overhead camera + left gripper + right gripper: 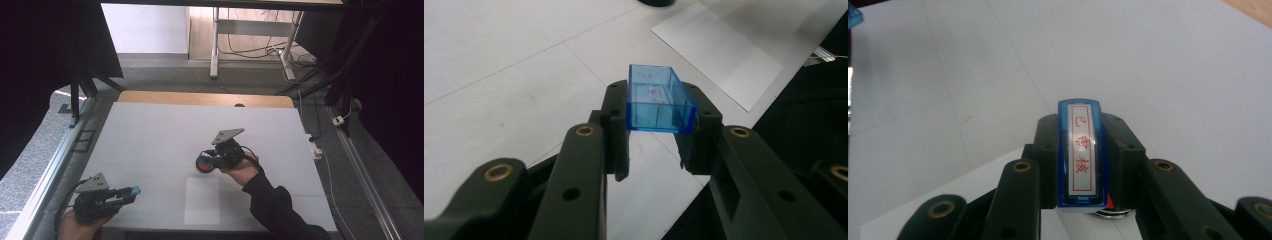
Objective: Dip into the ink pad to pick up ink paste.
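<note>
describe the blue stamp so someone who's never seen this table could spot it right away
Start at the white table and find the right gripper over its middle, just beyond the pale sheet of paper. The stamp is the narrow blue bar clamped between its jaws. Unlike the hollow clear blue cap in the left gripper, it carries a white label with red characters.

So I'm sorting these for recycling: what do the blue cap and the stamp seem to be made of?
The blue cap, clamped in the left gripper, looks like clear hard plastic: see-through, glossy, with sharp moulded edges. The stamp in the right gripper seems to be blue translucent plastic with a shiny label window over red characters.
</note>
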Demonstrator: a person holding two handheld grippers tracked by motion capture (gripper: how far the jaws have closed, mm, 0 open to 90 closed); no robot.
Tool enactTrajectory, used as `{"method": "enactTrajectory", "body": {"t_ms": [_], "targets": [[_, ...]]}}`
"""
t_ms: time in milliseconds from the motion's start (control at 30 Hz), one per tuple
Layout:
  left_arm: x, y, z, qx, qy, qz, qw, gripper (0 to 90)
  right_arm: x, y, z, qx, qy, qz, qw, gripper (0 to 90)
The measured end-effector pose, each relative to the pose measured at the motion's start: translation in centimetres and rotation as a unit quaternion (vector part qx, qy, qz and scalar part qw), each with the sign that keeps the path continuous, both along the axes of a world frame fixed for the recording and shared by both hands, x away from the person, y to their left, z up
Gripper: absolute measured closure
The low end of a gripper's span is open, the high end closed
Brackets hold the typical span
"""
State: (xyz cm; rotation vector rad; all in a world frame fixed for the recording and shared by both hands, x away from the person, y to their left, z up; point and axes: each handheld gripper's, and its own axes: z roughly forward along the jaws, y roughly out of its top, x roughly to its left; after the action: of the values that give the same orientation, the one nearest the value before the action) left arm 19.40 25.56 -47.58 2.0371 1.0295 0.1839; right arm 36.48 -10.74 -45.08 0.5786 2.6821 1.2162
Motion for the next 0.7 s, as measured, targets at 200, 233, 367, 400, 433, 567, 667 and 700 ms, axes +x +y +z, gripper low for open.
{"method": "enactTrajectory", "body": {"t_ms": [200,233,367,400,433,567,667,700], "targets": [[0.0,0.1,0.0,-0.001,0.002,0.004,1.0000,68.7,-0.9,-0.4,0.8,0.018,0.004,0.004,0.9998,71.3],[0.0,0.1,0.0,-0.001,0.003,0.005,1.0000,68.7,-1.0,-0.5,0.9,0.020,0.004,0.004,0.9998,71.3],[0.0,0.1,0.0,-0.002,0.002,0.007,1.0000,68.7,-1.5,-0.9,1.3,0.027,0.005,0.008,0.9996,71.3],[0.0,0.1,0.0,-0.003,0.003,0.007,1.0000,68.7,-1.7,-1.0,1.4,0.028,0.006,0.009,0.9995,71.3],[0.1,0.1,0.0,-0.003,0.003,0.006,1.0000,68.7,-1.8,-1.1,1.4,0.032,0.007,0.010,0.9994,71.3],[0.1,0.1,0.0,-0.003,0.003,0.007,1.0000,68.7,-2.4,-1.4,1.8,0.038,0.008,0.016,0.9991,71.3],[0.1,0.1,0.0,-0.003,0.003,0.006,1.0000,68.7,-2.8,-1.6,2.1,0.041,0.006,0.021,0.9989,71.3],[0.1,0.1,0.0,-0.003,0.003,0.006,1.0000,68.7,-3.0,-1.6,2.2,0.041,0.006,0.022,0.9989,71.3]]}}
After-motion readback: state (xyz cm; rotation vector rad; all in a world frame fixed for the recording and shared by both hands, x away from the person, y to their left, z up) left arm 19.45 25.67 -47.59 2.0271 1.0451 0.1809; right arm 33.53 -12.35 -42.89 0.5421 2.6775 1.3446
